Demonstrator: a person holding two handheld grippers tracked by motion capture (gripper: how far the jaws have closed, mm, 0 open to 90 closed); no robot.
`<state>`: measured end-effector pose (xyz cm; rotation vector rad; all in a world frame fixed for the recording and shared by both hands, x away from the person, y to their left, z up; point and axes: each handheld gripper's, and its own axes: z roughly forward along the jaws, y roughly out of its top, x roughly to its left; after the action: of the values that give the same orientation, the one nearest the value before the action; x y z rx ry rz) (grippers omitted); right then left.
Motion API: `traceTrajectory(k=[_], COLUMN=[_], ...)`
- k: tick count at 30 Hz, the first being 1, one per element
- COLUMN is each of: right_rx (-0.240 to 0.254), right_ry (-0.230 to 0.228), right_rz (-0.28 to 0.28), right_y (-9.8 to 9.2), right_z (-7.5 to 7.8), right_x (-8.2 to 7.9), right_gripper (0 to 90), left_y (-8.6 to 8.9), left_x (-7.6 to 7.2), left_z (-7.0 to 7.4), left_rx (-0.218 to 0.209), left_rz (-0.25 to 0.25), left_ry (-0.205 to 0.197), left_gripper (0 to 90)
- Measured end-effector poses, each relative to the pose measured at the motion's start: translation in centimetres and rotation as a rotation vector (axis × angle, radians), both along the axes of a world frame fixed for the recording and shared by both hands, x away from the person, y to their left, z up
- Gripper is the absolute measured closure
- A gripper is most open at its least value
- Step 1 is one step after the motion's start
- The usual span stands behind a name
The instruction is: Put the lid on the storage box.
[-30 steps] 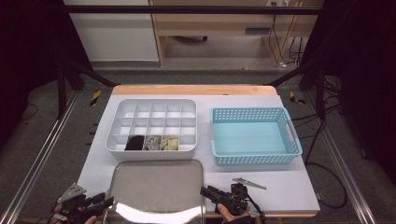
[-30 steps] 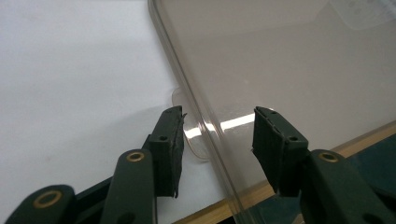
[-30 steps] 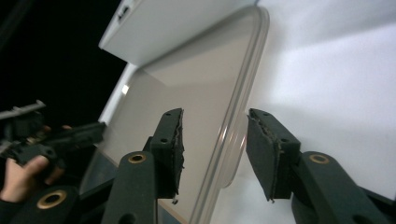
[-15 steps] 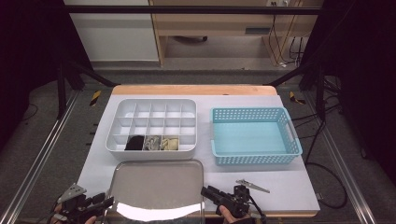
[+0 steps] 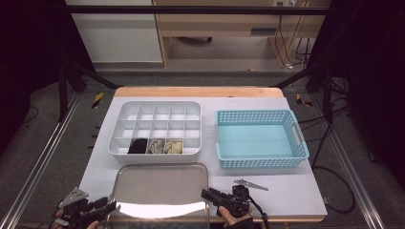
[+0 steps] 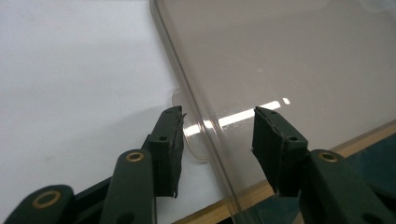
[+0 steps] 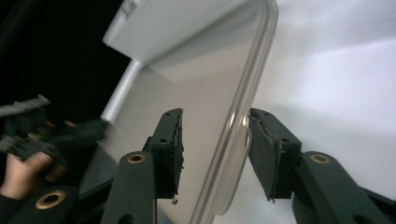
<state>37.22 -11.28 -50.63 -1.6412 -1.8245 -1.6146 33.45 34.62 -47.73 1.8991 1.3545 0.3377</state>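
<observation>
The bench (image 5: 296,191) carries a white compartment box (image 5: 157,126) at the far left, a blue basket (image 5: 260,138) at the far right, and a shiny metal tray (image 5: 162,188) at the near edge, in front of the box. The tray is the thing in hand: its near end reaches the bench edge, so a one-sided lift could tip it off the bench or slide it into the compartment box.

The left gripper (image 6: 217,135) stands open astride the tray's left rim near the near-left corner, its pads not yet pressing. The right gripper (image 7: 215,140) is open too, astride the right rim with a small lip of the tray between its pads. The rim is thin, smooth and rounded, so a shallow bite may slip.

A small grey metal piece (image 5: 250,184) lies just right of the tray; a sideways sweep of the right gripper could knock it.
</observation>
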Motion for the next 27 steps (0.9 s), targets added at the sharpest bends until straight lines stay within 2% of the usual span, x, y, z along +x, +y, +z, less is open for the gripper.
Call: traceTrajectory(k=[7,11,17,25,27], right_rx=[-0.047,-0.110,-0.139,-0.138,-0.135], right_ry=[0.005,-0.013,-0.027,-0.043,-0.053], right_rz=[0.015,0.022,0.028,0.032,0.035], right_y=[0.1,0.2,0.3,0.2,0.1], right_z=[-0.1,0.2,0.3,0.6,0.8], right_x=[-0.2,-0.3,-0.4,-0.4,-0.4], right_gripper=[58.8,65.7,67.6,71.3,72.0], left_y=[0.0,0.2,0.3,0.6,0.5], left_x=[0.0,0.1,0.2,0.6,0.8], left_z=[0.0,0.0,0.0,-0.1,-0.2], left_rx=[0.000,0.002,-0.021,-0.059,-0.051], left_rz=[0.001,0.000,0.006,-0.001,-0.005], left_ry=[0.002,-0.002,0.000,0.003,-0.010], left_gripper=[52.2,52.8,51.7,47.8,44.5])
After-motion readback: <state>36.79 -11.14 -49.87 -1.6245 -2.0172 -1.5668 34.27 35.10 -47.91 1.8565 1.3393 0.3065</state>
